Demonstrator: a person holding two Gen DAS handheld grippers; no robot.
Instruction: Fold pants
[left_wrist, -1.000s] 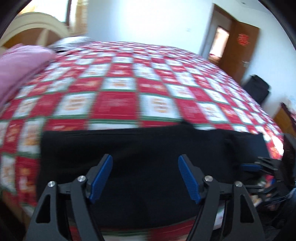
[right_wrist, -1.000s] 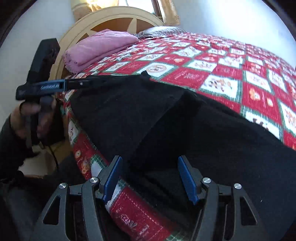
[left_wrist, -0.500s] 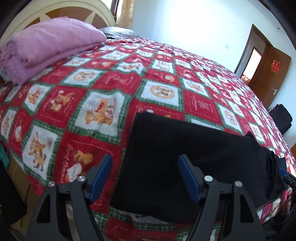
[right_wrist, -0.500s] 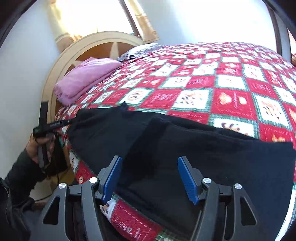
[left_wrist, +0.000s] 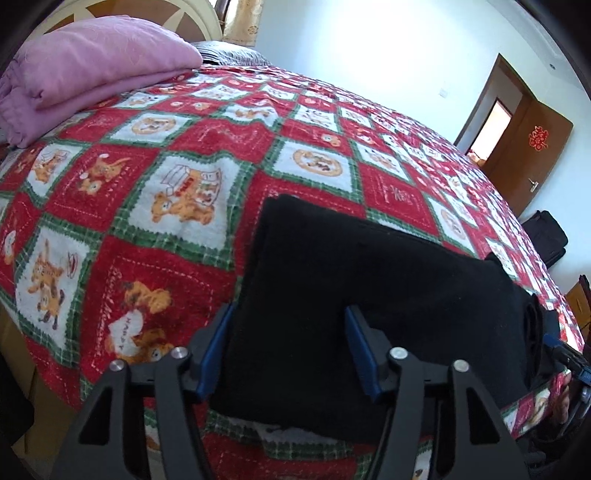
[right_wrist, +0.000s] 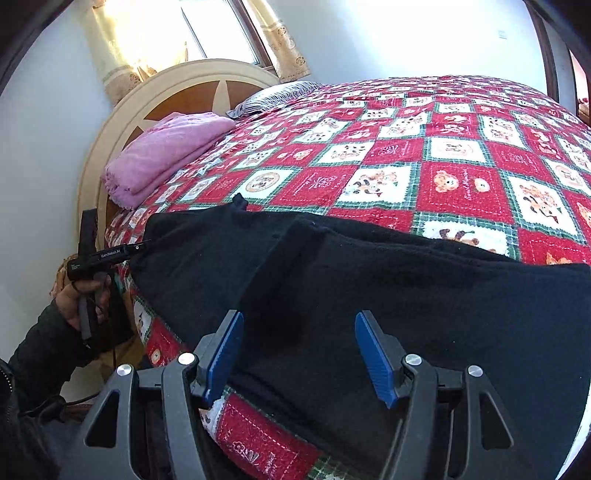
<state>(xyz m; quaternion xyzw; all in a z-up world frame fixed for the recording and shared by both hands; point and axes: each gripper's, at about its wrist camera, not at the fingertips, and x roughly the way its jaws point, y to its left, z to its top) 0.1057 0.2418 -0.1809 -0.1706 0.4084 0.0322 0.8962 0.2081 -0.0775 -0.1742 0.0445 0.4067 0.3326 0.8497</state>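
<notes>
- Black pants (left_wrist: 373, 295) are lying along the near edge of the quilt (left_wrist: 207, 147), already doubled into a long band, one layer lapping the other.
- Left gripper (left_wrist: 288, 350) is hovering over the pants' end nearest the headboard (right_wrist: 177, 92), fingers spread, pinching nothing.
- Right gripper (right_wrist: 299, 354) is hovering over the pants farther from the headboard, fingers also spread and empty.
- Cloth is looking soft, thick, limp and light; likely sagging and slipping out of line when lifted. Best hold, I judge: the corners of the headboard end, pinching all layers together.
- Pink blanket (left_wrist: 92, 70) is sitting folded by the headboard, well apart from the pants.
- Nothing is blocking a fold away from the headboard.
</notes>
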